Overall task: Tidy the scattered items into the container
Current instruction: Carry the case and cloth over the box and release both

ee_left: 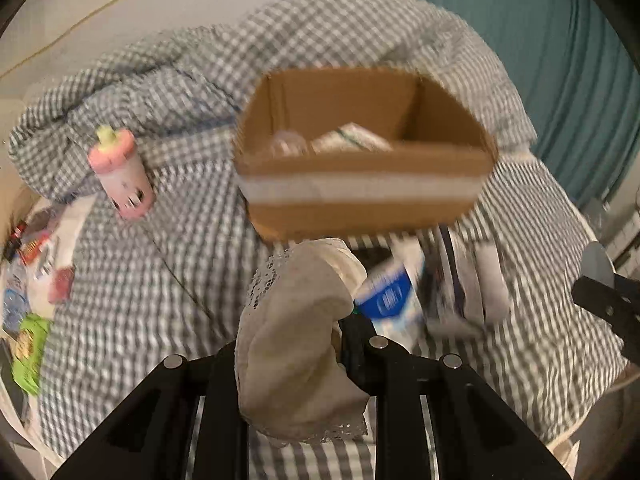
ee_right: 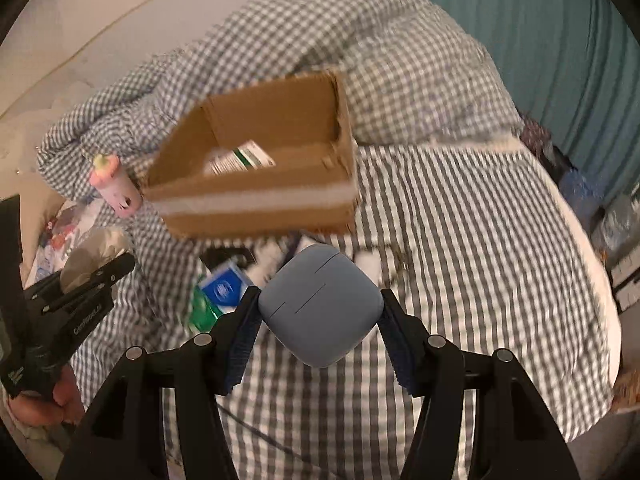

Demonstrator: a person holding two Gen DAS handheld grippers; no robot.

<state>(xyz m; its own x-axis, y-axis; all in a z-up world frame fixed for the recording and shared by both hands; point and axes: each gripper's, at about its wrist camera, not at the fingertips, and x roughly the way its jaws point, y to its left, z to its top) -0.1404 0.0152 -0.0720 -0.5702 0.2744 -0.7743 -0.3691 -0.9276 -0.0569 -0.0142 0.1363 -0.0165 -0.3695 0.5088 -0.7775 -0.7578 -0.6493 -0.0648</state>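
We see the cardboard box (ee_left: 360, 168) sitting open on the bed, on the checked bedding (ee_left: 168, 248), with a pale tape band across its near wall. Inside it lie a green-and-white carton (ee_right: 240, 160) and something clear and rounded that is too blurred to name.

Our left gripper (ee_left: 296, 344) is clamped on a cream lace-trimmed sock (ee_left: 296, 320), which hangs bunched between its fingers, in front of the box and below its rim in the left wrist view. Our right gripper (ee_right: 320, 316) pinches a blue-grey rounded case (ee_right: 320, 304) between its ridged blue pads (ee_right: 240, 344), also short of the box.

On the bedding just in front of the box we find a blue-and-white packet (ee_left: 390, 296), a green wrapper (ee_right: 204, 308) beside it, a dark flat item and some white pieces too smeared to identify. A pink bottle with a yellow-green cap (ee_left: 120, 172) lies tilted to the box's left, apart from it. Farther left, off the bedding's edge, is a heap of colourful packets (ee_left: 32, 272). A teal curtain (ee_left: 540, 48) hangs at the right.
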